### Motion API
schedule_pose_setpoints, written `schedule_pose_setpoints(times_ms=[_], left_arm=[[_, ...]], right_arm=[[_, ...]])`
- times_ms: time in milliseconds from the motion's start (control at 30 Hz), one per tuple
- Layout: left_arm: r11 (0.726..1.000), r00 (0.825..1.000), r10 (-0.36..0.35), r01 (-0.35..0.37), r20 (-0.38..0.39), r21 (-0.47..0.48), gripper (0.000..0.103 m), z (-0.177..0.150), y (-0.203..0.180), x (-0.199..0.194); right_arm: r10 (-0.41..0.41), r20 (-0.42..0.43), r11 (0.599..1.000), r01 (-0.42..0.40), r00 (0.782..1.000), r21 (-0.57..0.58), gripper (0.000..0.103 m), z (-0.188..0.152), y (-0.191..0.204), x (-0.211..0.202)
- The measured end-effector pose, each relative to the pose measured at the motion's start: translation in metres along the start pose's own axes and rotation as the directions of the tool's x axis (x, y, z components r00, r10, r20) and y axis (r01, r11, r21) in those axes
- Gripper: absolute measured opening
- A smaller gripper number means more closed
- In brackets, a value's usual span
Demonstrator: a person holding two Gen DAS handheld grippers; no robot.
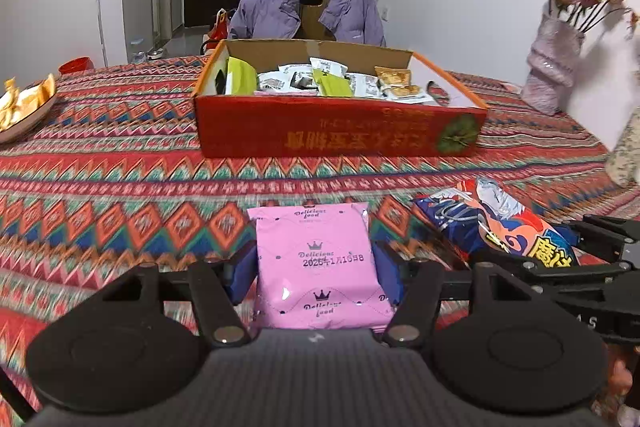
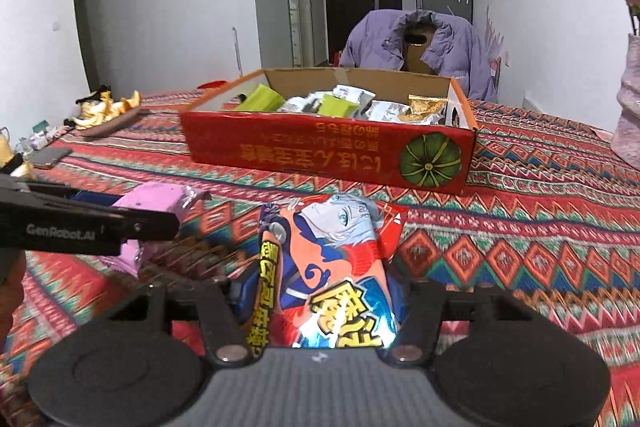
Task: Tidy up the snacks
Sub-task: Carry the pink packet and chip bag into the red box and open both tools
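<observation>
My left gripper (image 1: 316, 267) is shut on a pink snack packet (image 1: 316, 259), held above the patterned tablecloth. My right gripper (image 2: 320, 291) is shut on a red and blue snack bag with a cartoon face (image 2: 336, 267). That bag also shows at the right of the left wrist view (image 1: 500, 227). The pink packet shows at the left of the right wrist view (image 2: 156, 203). Ahead stands an open red cardboard box (image 1: 340, 131), also in the right wrist view (image 2: 328, 155), holding several green, white and orange snack packets.
A plate with orange peel (image 1: 24, 107) sits at the far left. A pink vase with flowers (image 1: 556, 63) stands at the far right. A chair with a purple jacket (image 1: 308, 11) is behind the box. A phone (image 2: 50, 157) lies at the left table edge.
</observation>
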State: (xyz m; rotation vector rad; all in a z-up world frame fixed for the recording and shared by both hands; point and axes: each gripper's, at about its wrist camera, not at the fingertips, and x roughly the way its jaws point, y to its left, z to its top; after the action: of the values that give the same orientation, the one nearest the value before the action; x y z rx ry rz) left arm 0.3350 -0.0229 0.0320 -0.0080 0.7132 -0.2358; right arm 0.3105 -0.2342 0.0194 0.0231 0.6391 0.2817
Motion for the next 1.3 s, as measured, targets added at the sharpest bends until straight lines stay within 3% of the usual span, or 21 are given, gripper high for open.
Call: schedule_pose_setpoints(times_ms=[200, 467, 900, 1133, 1300], left_arm=[[1.0, 1.0, -0.012, 0.012, 0.019, -0.019, 0.062, -0.028, -0.002, -0.048], [1.0, 0.995, 0.002, 0.0, 0.097, -0.027, 0.062, -0.041, -0.004, -0.096], [1.0, 0.994, -0.007, 0.01, 0.113, -0.025, 0.062, -0.04, -0.008, -0.104], [0.994, 0.988, -0.097, 0.103, 0.122, -0.04, 0.062, 0.019, 0.001, -0.075], [0.995, 0.984, -0.09, 0.095, 0.156, -0.023, 0.062, 0.079, 0.004, -0.038]], right_arm=[[-0.002, 0.026, 1.0, 0.002, 1.0, -0.013, 0.058, -0.018, 0.013, -0.047], [0.007, 0.081, 1.0, -0.005, 0.997, -0.026, 0.058, -0.03, 0.027, -0.088], [0.008, 0.092, 0.998, -0.002, 0.996, -0.056, 0.058, -0.031, 0.034, -0.096], [0.032, 0.119, 0.999, -0.027, 0.992, -0.043, 0.058, 0.009, 0.022, -0.075], [0.032, 0.172, 0.999, -0.036, 0.985, 0.018, 0.058, 0.063, -0.003, -0.044]])
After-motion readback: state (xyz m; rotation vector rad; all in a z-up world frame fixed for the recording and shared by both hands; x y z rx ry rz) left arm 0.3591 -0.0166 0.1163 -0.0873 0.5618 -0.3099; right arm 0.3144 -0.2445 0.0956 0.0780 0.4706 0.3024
